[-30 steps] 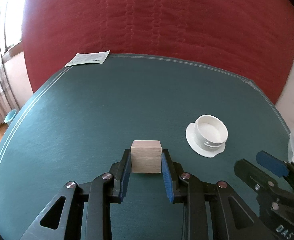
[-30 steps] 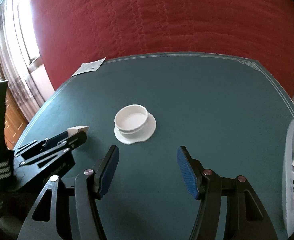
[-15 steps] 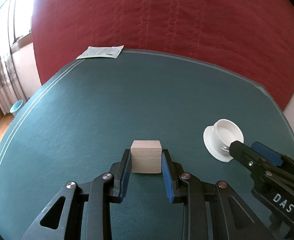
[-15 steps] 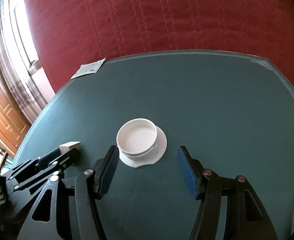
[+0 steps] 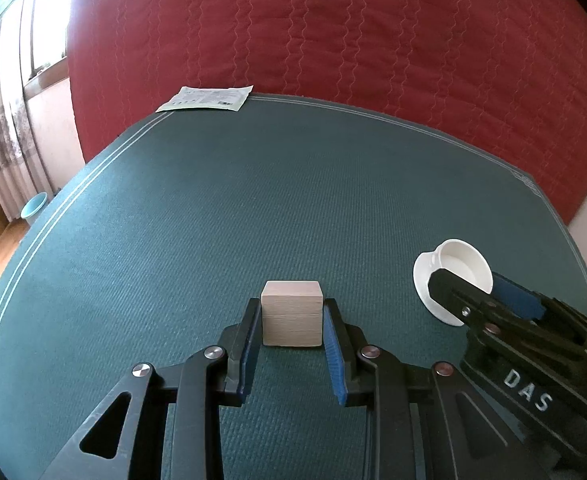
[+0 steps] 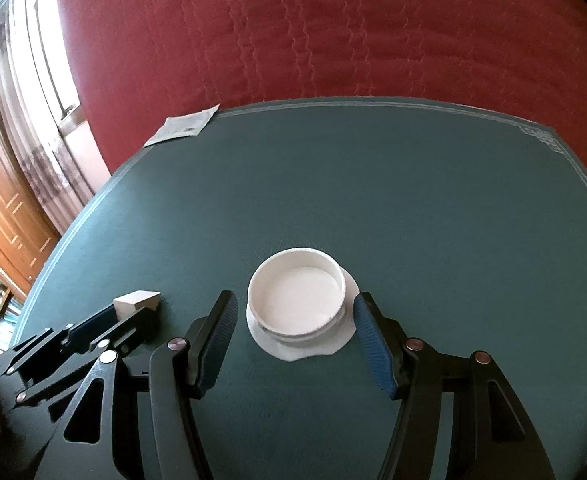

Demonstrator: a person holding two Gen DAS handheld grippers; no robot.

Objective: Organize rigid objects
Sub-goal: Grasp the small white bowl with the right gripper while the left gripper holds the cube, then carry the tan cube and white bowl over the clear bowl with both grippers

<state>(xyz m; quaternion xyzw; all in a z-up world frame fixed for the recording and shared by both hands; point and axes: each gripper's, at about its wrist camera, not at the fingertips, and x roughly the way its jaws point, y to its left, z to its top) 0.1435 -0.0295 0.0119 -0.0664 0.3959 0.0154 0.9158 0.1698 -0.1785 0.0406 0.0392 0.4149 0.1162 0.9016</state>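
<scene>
The left hand-held gripper (image 5: 292, 320) has its blue ribbed pads pressed against the two side faces of a pale wooden cube (image 5: 291, 312), which sits low over the dark green textured surface (image 5: 253, 208); whether the cube's base touches the surface or hangs just above it cannot be told. The cube looks light, stiff and flat-sided, so a squeeze across opposite faces, as here, should hold it squarely. The wood looks smooth, but the ribbed pads should bite well enough.

The right hand-held gripper (image 6: 293, 312) stands wide open, its jaws to either side of a round white ceramic dish (image 6: 297, 296) resting on a white saucer (image 6: 345, 340), with a gap on both sides and nothing gripped. The dish stands near the cube, to its right. It is likely hard, glossy and brittle, and probably heavier than the cube. A grip across the upright outer wall of the dish seems safest. The glaze may slip under the pads, and the saucer appears loose beneath, so it could stay behind or shift if the dish is lifted.

A printed white paper packet (image 5: 205, 98) lies at the far edge of the surface.
</scene>
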